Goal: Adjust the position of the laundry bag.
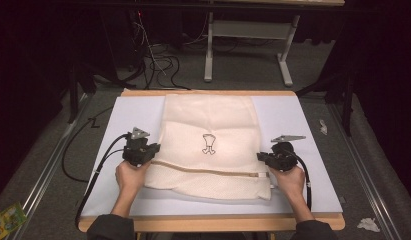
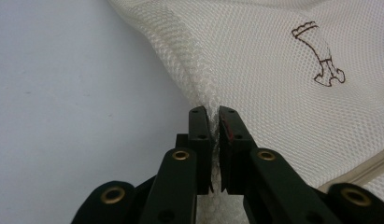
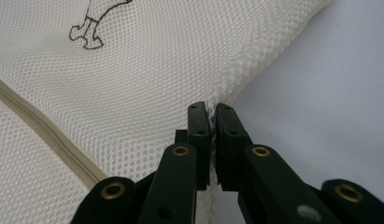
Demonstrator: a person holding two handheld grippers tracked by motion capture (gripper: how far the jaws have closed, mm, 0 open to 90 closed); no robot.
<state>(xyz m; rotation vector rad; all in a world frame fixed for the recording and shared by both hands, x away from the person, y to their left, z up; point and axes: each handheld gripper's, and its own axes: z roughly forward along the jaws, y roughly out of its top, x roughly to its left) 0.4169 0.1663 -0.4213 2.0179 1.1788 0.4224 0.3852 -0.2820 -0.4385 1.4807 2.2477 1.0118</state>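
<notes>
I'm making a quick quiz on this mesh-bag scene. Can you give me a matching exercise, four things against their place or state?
Things:
1. left gripper
2. right gripper
3. zipper
4. small brown emblem

Places or states:
A. runs across the mesh bag near the person's side
B. shut on the bag's right edge
C. sits at the middle of the bag's top face
D. shut on the bag's left edge

Pairs: 1-D, 2-B, 3-A, 4-C
</notes>
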